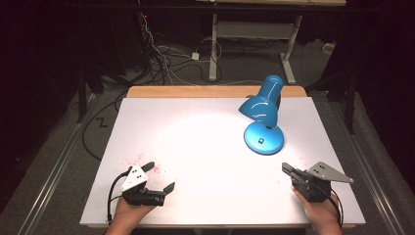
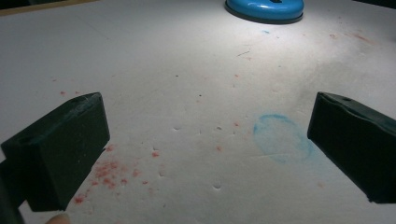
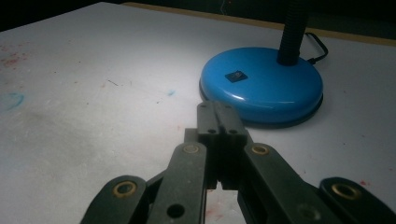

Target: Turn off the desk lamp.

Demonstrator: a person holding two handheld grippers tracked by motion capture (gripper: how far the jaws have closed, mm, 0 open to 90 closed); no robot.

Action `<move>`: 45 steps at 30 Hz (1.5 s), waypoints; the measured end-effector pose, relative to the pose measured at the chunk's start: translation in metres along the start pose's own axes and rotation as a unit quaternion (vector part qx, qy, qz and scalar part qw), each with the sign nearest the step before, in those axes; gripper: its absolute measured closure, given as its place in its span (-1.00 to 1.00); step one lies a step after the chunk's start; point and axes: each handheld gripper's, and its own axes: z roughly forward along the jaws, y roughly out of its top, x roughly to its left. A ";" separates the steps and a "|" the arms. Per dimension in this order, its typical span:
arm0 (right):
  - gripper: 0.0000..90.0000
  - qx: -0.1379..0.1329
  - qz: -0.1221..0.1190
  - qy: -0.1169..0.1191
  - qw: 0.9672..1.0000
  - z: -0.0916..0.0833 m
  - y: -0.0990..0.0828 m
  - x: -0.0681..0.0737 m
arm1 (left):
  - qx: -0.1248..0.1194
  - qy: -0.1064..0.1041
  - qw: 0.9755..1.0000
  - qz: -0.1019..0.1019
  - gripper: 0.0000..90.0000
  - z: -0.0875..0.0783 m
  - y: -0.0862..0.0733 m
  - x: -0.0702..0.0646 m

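A blue desk lamp [image 1: 264,115] stands lit on the right half of the white table [image 1: 205,147], its round base [image 3: 261,86] carrying a small black switch [image 3: 235,75] on top. My right gripper [image 1: 286,169] lies near the front right, pointing at that base; its jaws are shut together with nothing between them, the tips [image 3: 218,112] just short of the base rim. At the front left my left gripper [image 1: 159,176] rests with its jaws wide open over bare table [image 2: 201,140], nothing between the pads [image 2: 60,149].
Red specks [image 2: 109,172] and a faint blue ring mark [image 2: 282,137] stain the table near the left gripper. A wooden strip [image 1: 215,91] edges the far side. Beyond the table lie cables [image 1: 161,54] and a desk frame [image 1: 254,34] on the floor.
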 end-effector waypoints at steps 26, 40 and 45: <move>1.00 0.014 -0.010 0.017 1.000 0.046 0.031 0.004 | 0.005 -0.004 1.000 -0.003 -1.00 0.001 0.000 0.001; 1.00 0.019 -0.009 0.014 1.000 0.070 0.038 -0.001 | 0.001 -0.008 1.000 -0.003 -1.00 0.000 0.000 0.001; 1.00 0.021 -0.002 0.011 1.000 0.079 0.041 -0.007 | 0.002 -0.009 1.000 0.002 -1.00 0.000 0.000 0.000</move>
